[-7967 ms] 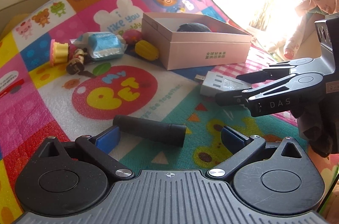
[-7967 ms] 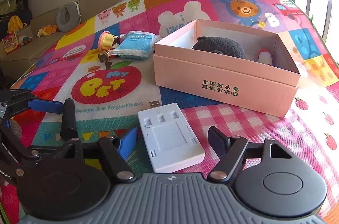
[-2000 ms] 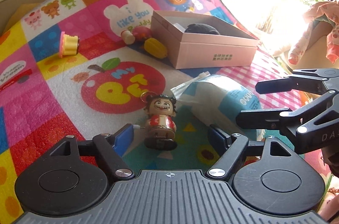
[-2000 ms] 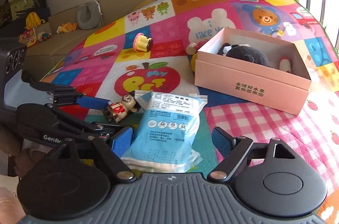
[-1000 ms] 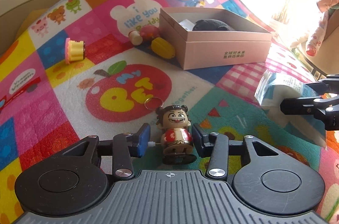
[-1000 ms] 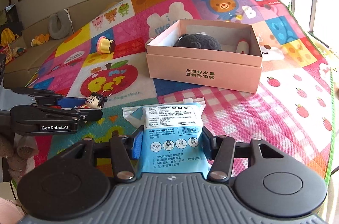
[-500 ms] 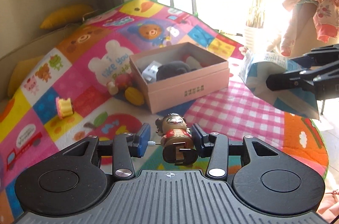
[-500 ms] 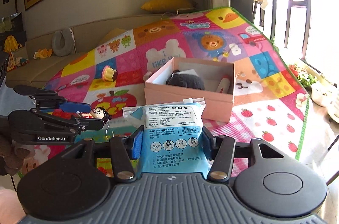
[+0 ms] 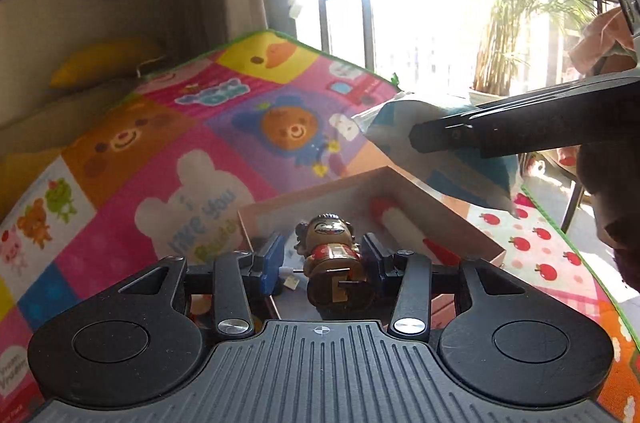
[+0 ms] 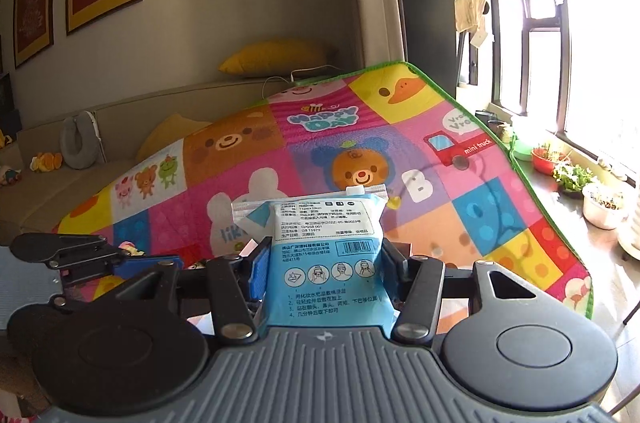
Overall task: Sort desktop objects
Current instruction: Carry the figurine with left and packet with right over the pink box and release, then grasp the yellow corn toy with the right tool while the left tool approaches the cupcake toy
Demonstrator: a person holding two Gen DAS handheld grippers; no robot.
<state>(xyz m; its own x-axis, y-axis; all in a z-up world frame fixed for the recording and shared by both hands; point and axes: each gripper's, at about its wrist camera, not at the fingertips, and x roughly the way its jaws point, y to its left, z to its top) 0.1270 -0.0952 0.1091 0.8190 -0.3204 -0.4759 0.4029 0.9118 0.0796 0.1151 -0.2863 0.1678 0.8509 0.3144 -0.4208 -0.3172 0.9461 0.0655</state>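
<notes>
Both grippers raised over pink box, left gripper jaws clamping figurine (tilted down), right gripper jaws pinching blue packet

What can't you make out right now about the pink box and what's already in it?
- Left wrist view: the pink box floor is mostly hidden by the figurine in the left hand-held gripper; only a red-and-white item shows.
- Same view: the blue packet covers the box's far right corner.
- Right wrist view: the packet in the right hand-held gripper hides nearly the whole box.
</notes>
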